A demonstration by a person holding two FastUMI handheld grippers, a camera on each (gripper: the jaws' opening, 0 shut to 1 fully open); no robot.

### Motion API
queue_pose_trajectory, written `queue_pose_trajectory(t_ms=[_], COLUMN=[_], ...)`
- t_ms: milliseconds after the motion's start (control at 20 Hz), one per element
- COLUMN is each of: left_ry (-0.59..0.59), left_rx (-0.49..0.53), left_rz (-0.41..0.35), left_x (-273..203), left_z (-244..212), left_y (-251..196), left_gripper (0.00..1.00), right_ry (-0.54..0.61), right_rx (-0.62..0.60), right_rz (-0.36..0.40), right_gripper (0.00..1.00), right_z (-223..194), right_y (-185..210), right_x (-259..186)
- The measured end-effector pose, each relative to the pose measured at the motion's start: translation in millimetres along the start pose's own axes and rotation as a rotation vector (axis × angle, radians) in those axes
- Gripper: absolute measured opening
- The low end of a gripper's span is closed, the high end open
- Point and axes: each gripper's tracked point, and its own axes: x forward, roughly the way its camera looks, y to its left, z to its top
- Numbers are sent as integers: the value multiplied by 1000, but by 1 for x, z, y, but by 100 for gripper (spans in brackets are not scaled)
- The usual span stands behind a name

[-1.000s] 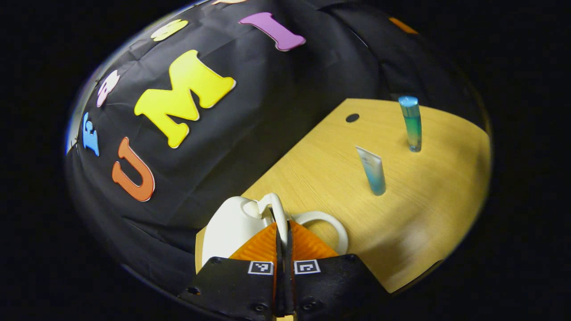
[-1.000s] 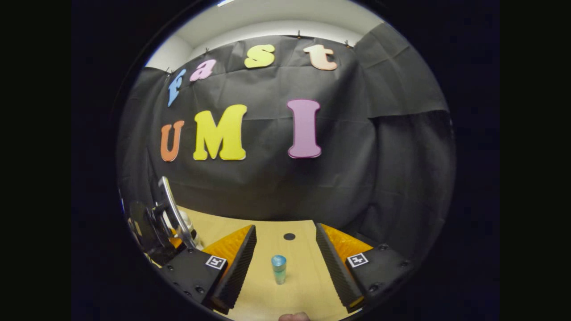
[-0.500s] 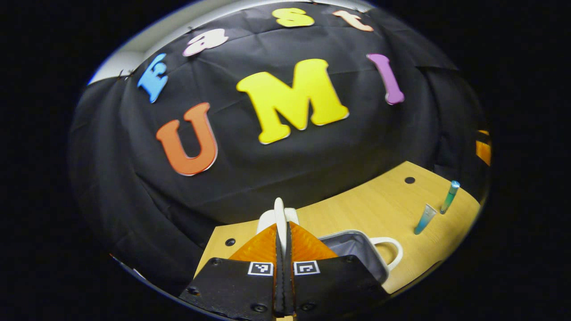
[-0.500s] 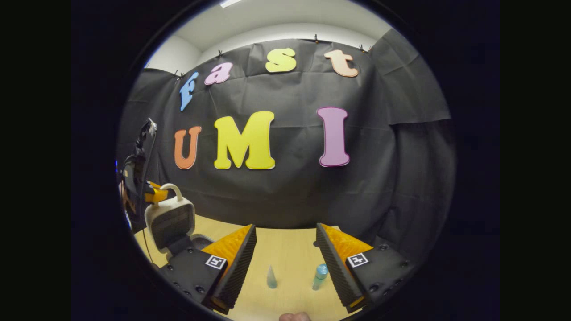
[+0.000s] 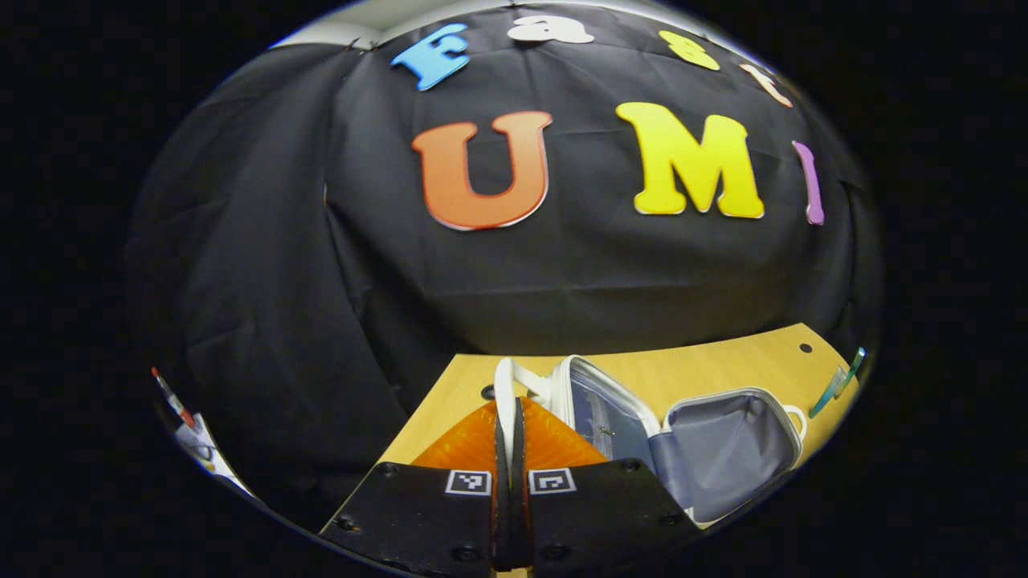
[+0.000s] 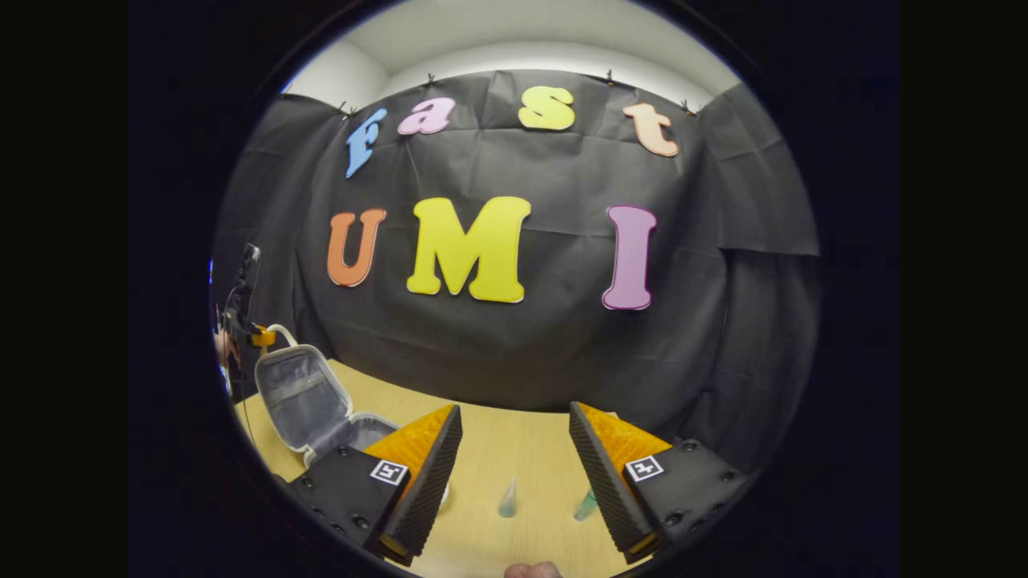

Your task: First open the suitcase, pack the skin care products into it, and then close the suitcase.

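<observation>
At lower centre of the left gripper view, the left gripper (image 5: 509, 417) pinches the lid handle (image 5: 504, 389) of the open suitcase (image 5: 723, 449); the right gripper (image 6: 514, 457) hovers spread, low centre, above two tubes (image 6: 507, 499).

A: Your left gripper (image 5: 507, 413) has its jaws drawn together, both fingers (image 5: 474, 441) pressing on the thin white suitcase handle (image 5: 503, 381) that runs up between them.

B: From your right gripper view that same left gripper (image 6: 265, 334) sits raised at the far left, tips pointing inward, with your hand (image 6: 221, 349) just behind it.

A: Your right gripper (image 6: 514, 413) is spread wide, nothing between the fingers (image 6: 426, 474), held level and low over the table.

B: A bit of your right hand (image 6: 530, 571) peeks in at the bottom edge.
</observation>
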Motion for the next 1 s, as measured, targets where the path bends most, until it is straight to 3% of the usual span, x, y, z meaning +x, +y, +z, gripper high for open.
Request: queue_pose_trajectory(t_ms=[400, 550, 750, 850, 900, 950, 1000], left_ry=[236, 276, 302, 300, 289, 275, 259], left_rx=[-199, -258, -315, -288, -285, -292, -298], left_rz=[6, 15, 28, 59, 59, 57, 57], left_x=[66, 75, 76, 72, 67, 64, 62], left_z=[-132, -154, -168, -169, -165, -158, -151], left_y=[40, 40, 45, 53, 55, 54, 54], left_gripper=[6, 6, 18, 33, 63, 55, 70], right_ry=[7, 21, 28, 35, 39, 38, 38], right_rx=[-81, -86, -65, -56, -51, -43, -38], right_rz=[16, 3, -20, -18, -14, -8, -1], right_gripper=[79, 78, 78, 78, 78, 78, 77], right_z=[9, 7, 5, 2, 1, 1, -1], right_y=[35, 36, 31, 31, 32, 35, 37], right_x=[-7, -8, -7, -5, -4, -3, -3])
